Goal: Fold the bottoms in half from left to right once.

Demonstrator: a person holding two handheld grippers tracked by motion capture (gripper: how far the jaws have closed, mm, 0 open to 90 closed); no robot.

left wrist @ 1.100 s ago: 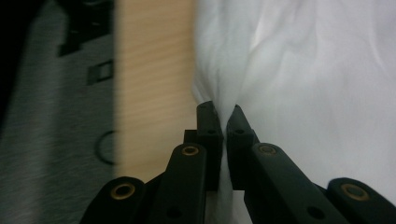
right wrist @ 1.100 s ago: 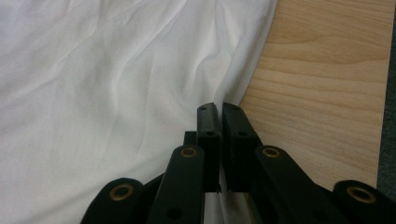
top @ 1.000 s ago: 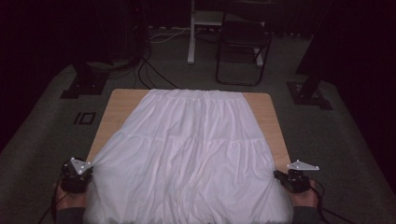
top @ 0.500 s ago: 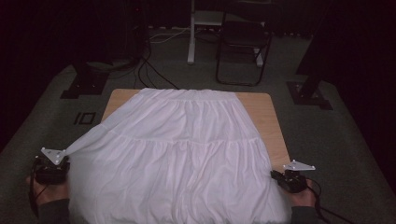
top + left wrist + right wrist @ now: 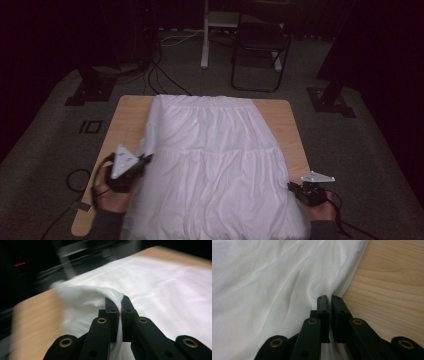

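High view first, reading from the left: the left hand-held gripper [image 5: 145, 159] sits over the left part of the counter [image 5: 131, 112], its jaws closed on the left edge of a white tiered skirt [image 5: 220, 165]. That edge is lifted and carried inward, so a flap of cloth rises off the wood and the bare counter shows beside it. In the left gripper view the left hand-held gripper [image 5: 117, 301] has its jaws pressed nearly together with a thin fold of fabric pinched between them and draped over the tips.

Across the middle, the skirt lies spread along the counter, gathered waistband at the far end, hem toward the person and spilling over the near edge.

At the right, the right hand-held gripper [image 5: 295, 189] rests at the near right corner. In the right gripper view the right hand-held gripper [image 5: 329, 300] has its jaws shut on the skirt's side edge where it meets bare wood.

Judging by the soft wrinkles, the cloth is light, limp and somewhat slippery; it will sag and slide rather than hold a crease. Edges and seams look the surest places to pinch, since a single thin layer could slip free.
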